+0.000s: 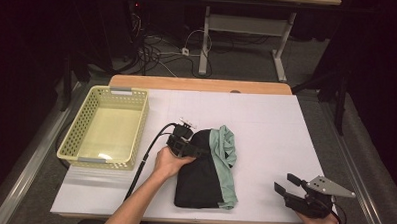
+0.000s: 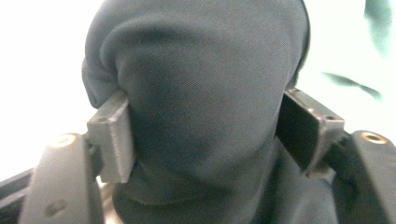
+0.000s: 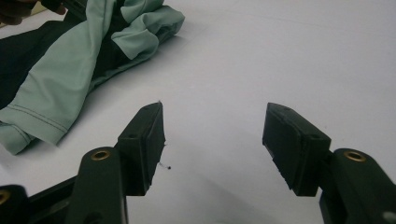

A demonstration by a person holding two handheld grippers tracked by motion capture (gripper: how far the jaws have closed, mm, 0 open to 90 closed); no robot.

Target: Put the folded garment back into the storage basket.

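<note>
A folded garment, black (image 1: pixel 199 179) with a pale green panel (image 1: pixel 225 165), lies on the white table (image 1: pixel 271 124) near the front middle. My left gripper (image 1: pixel 197 151) lies across its far left corner, held by a hand. In the left gripper view a bulging fold of the black cloth (image 2: pixel 201 70) sits between the jaws and both pads press on it, so this gripper (image 2: pixel 205 135) is shut on the cloth. My right gripper (image 1: pixel 285 182) rests at the front right of the table. Its jaws stand wide apart with nothing between them (image 3: pixel 212 135). The green cloth (image 3: pixel 60 84) lies to its left.
A pale yellow perforated basket (image 1: pixel 136 130) with nothing in it stands at the left of the table. The left gripper's black cable (image 1: pixel 145 160) runs between basket and garment. Bare white tabletop stretches behind and right of the garment. Cables lie on the floor beyond the table.
</note>
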